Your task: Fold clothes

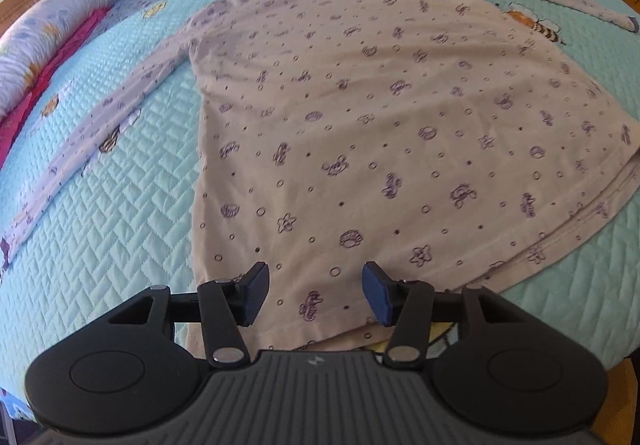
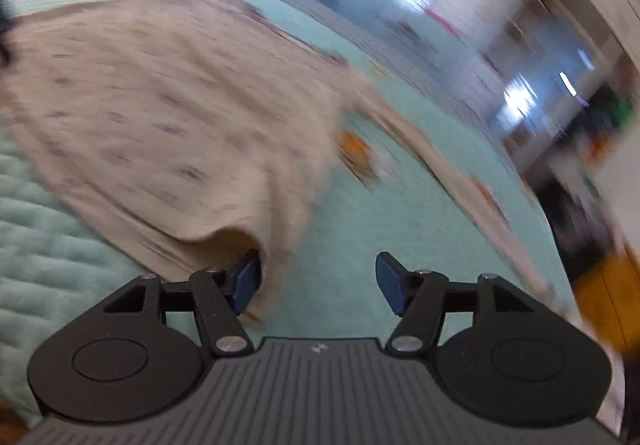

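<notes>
The long-sleeved shirt (image 1: 360, 117) lies flat on the quilt (image 1: 120, 213), hem near the bed's edge. The left gripper (image 1: 316, 295) hovers over the hem, jaws apart, empty. The right gripper (image 2: 318, 285) — blurred — gapes beside the shirt's corner, bare quilt between its pads.

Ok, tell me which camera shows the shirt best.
The left wrist view: the shirt lies sharp and nearly whole on the bed, both sleeves spread, collar far. The right wrist view is motion-blurred and shows only part of the body, one sleeve and a hem corner beside one finger.
</notes>
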{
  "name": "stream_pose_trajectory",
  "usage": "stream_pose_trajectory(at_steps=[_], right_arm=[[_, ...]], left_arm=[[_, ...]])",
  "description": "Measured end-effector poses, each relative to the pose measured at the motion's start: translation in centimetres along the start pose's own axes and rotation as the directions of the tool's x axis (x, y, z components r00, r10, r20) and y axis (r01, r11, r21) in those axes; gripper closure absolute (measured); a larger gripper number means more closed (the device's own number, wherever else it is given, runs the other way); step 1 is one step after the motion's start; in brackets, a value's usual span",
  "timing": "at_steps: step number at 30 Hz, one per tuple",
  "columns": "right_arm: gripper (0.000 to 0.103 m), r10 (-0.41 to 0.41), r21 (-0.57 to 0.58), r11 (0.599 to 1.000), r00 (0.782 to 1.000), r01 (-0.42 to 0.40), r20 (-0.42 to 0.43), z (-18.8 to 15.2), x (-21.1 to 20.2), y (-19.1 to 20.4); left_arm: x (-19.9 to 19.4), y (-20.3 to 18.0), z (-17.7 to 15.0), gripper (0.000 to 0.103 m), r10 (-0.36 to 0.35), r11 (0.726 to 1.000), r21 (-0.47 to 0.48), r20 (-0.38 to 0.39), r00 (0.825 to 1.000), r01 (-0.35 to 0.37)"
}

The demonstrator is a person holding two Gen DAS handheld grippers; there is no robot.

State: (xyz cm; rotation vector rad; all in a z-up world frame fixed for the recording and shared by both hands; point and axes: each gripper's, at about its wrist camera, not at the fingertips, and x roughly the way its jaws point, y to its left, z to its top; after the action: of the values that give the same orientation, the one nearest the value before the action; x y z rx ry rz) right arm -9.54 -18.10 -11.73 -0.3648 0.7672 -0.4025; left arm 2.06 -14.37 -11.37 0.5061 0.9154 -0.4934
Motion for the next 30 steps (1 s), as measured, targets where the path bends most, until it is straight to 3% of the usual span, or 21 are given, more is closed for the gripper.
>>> stream_pose_trajectory(at_steps=[3, 6, 15, 20, 23, 24, 25, 27, 28, 30], right_arm=[[0.026, -0.013, 0.16, 0.987, 0.999, 0.021, -0.053, -2.0, -0.3, -3.0], [0.026, 0.1, 0.251, 0.964, 0.994, -0.088, -0.035, -2.5, -0.7, -4.1], [0.021, 0.157, 0.26, 0.957, 0.984, -0.131, -0.08, -3.5, -1.4, -5.1], [0.021, 0.242, 0.281, 0.931, 0.97, -0.233, 0.002, -2.1, -3.7, -6.2], [0.023, 0.398, 0.308, 0.858, 0.911, -0.412, 0.109, 0.9, -3.7, -5.3], [0.032, 0.449, 0.313, 0.827, 0.884, -0.466, 0.131, 2.0, -3.1, -4.7], [0.053, 0.497, 0.317, 0.794, 0.854, -0.518, 0.152, 3.1, -2.5, -4.2], [0.07, 0.565, 0.326, 0.743, 0.809, -0.584, 0.161, 4.8, -0.5, -2.8], [0.07, 0.576, 0.319, 0.741, 0.804, -0.591, 0.15, 5.5, 0.4, -2.2], [0.07, 0.574, 0.332, 0.753, 0.814, -0.568, 0.092, 5.2, 2.3, -1.5]], left_arm=[[0.2, 0.7, -0.4, 0.042, -0.006, 1.0, -0.011, -0.004, 1.0, 0.006], [0.2, 1.0, -0.5, 0.04, -0.01, 1.0, -0.008, -0.008, 1.0, 0.01], [-0.8, 2.5, -1.2, 0.041, -0.064, 0.998, -0.021, -0.02, 0.998, 0.063], [-2.9, 3.3, -1.3, 0.041, -0.107, 0.992, -0.062, 0.047, 0.993, 0.11], [-3.3, 3.3, -1.1, 0.041, -0.128, 0.988, -0.077, 0.065, 0.99, 0.133], [-3.3, 3.1, -1.0, 0.041, -0.125, 0.989, -0.074, 0.062, 0.99, 0.129], [-3.2, 3.0, -1.0, 0.041, -0.122, 0.99, -0.068, 0.06, 0.991, 0.126], [-3.2, 2.8, -0.9, 0.041, -0.121, 0.99, -0.059, 0.06, 0.991, 0.125], [-3.1, 2.7, -0.9, 0.041, -0.122, 0.991, -0.054, 0.059, 0.991, 0.125], [-2.8, 2.6, -0.9, 0.041, -0.122, 0.991, -0.043, 0.05, 0.991, 0.124]])
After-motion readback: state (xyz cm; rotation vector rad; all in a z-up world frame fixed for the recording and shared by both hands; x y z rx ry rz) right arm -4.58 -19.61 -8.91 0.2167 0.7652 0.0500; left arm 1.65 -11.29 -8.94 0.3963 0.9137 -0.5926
